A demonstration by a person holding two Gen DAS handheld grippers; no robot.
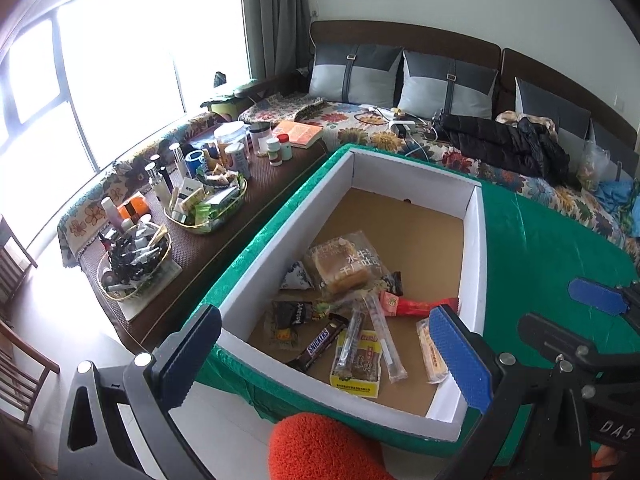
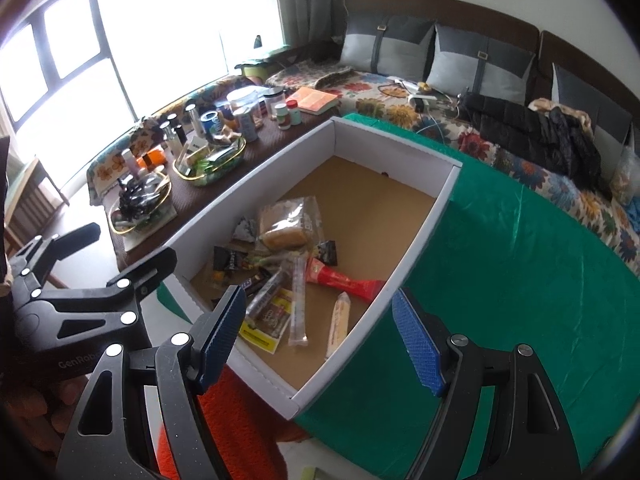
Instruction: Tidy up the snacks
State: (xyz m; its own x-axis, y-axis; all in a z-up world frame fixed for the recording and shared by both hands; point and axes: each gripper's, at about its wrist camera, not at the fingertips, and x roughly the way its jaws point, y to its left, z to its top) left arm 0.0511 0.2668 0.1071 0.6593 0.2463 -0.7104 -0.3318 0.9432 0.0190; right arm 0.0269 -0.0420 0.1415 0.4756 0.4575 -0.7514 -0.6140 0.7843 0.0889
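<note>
Both grippers hang open and empty above a box of loose snacks.

Left wrist view: left gripper [image 1: 332,356] spread over the box [image 1: 476,240], snacks [image 1: 356,320] overlapping at its near end; a grab may lift two. Right wrist view: right gripper [image 2: 320,336] straddles the box wall, risking a snag.

The left gripper [image 1: 332,354], black with blue bumpy pads, has its two fingers wide apart and nothing between them. The right gripper [image 2: 324,340], the same kind, is also spread wide and holds nothing. Both point slanting down.
</note>
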